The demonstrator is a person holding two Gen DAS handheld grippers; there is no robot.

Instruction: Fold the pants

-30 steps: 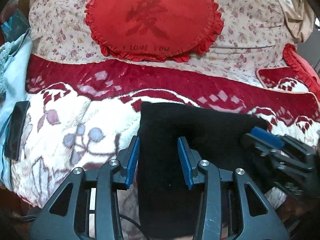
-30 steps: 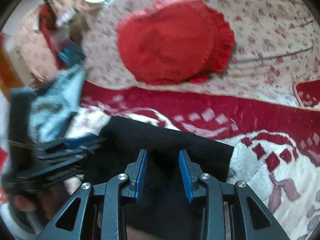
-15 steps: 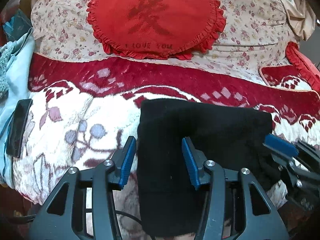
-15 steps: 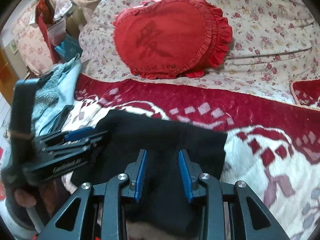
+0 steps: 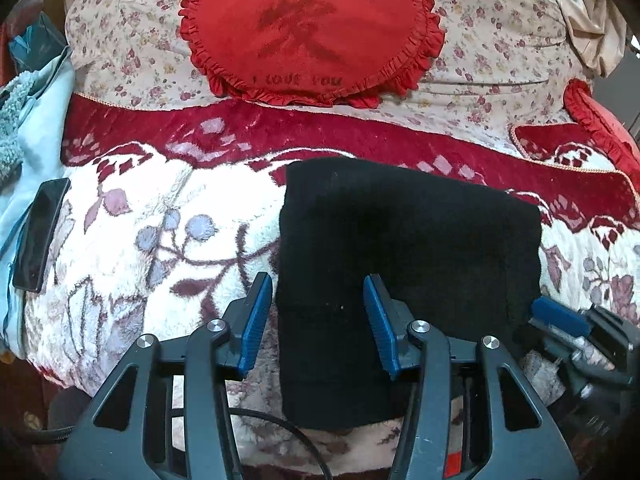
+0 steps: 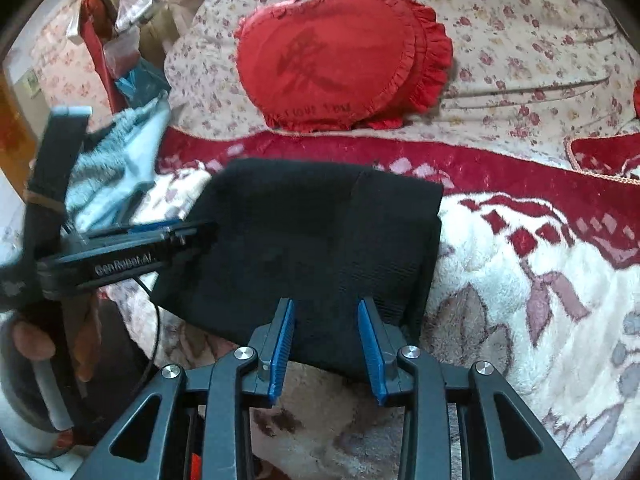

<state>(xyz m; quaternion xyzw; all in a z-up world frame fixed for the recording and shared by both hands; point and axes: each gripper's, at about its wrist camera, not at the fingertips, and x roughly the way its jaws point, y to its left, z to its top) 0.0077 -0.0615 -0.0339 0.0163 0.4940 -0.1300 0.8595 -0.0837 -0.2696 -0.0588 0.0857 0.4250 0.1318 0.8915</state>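
pants [image 5: 404, 248] lie as a compact black block on the fleece blanket [image 5: 160, 232], centre of the bed, its far edge toward 12 o'clock under the red heart cushion [image 5: 312, 28]. looks like the folding is done or nearly so; you're in the let-go and check step.

left gripper [image 5: 318, 320]: jaws released, have just been opening wider; the block's left edge sits between the blue pads [image 5: 254, 320] but neither pad presses on it. right gripper [image 6: 326, 344]: jaws parted, have eased open a little, near edge of the cloth between them, nothing pinched.

phone [image 5: 40, 236] at 9 o'clock on the blanket, well apart from the pants.

next, as i read it: draw both grippers back toward 6 o'clock without snagging the top layer. if another fold is wanted, you'd need to re-grip both near corners evenly.
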